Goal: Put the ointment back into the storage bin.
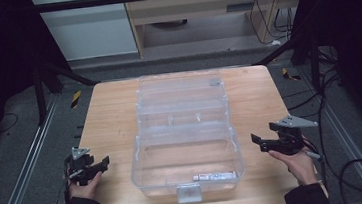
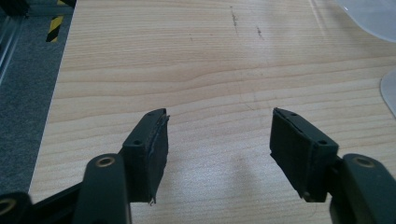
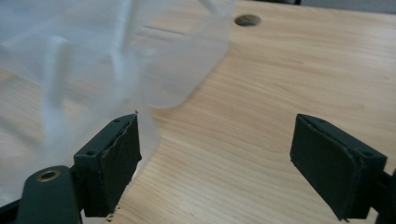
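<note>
box: clear plastic box (image 1: 184, 132) sitting mid tabletop (image 1: 110, 119), lid flipped back
inside: small white tube (image 1: 215, 176) at the near wall
left gripper (image 1: 105, 162): jaws wide apart, holding nothing
right gripper (image 1: 256, 143): same, spread wide, just beside the box

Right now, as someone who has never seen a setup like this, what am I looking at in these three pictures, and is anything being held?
There is no robot here. A person sits at a wooden table and holds a hand tool with two black jaws in each hand: the left gripper and the right gripper. The wide picture comes from a camera above, looking down. The other two come from small cameras riding on each gripper, looking out between its jaws. On the table stands a clear plastic tiered storage box, opened up, with a small white tube-like item in its lowest tray; its label is too small to read. Both grippers are open and hold nothing. The right one is close beside the box.
</note>
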Action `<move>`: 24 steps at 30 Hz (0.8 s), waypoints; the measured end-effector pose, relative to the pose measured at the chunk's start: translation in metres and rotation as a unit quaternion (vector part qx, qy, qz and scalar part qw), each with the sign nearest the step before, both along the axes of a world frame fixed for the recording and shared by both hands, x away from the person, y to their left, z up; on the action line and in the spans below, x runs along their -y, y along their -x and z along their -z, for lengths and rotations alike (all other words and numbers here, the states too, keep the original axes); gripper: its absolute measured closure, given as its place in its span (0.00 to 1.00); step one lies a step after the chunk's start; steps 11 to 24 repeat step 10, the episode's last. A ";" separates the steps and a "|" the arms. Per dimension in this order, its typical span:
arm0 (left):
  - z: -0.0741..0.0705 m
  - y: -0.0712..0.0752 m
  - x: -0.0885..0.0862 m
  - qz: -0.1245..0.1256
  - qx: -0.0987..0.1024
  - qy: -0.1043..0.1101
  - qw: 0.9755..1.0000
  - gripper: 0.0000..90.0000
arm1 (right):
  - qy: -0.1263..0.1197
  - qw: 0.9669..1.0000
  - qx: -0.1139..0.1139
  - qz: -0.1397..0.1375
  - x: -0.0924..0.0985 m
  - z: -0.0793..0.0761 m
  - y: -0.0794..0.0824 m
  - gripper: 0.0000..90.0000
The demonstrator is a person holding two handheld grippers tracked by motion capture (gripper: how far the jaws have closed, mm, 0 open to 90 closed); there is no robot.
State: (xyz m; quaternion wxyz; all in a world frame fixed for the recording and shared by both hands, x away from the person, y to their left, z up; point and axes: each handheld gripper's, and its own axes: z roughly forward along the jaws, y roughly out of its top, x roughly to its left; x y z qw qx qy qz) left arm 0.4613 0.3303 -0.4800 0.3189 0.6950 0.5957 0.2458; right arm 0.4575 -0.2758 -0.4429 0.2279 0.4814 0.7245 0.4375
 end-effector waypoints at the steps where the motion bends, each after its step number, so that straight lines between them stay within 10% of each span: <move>1: 0.001 -0.001 0.000 0.000 -0.001 -0.001 1.000 0.36 | 0.001 1.000 -0.003 0.011 0.005 0.008 -0.001 0.18; 24: 0.004 -0.004 0.001 0.001 0.001 -0.011 1.000 0.25 | 0.002 0.999 -0.032 0.039 0.020 0.032 -0.002 0.16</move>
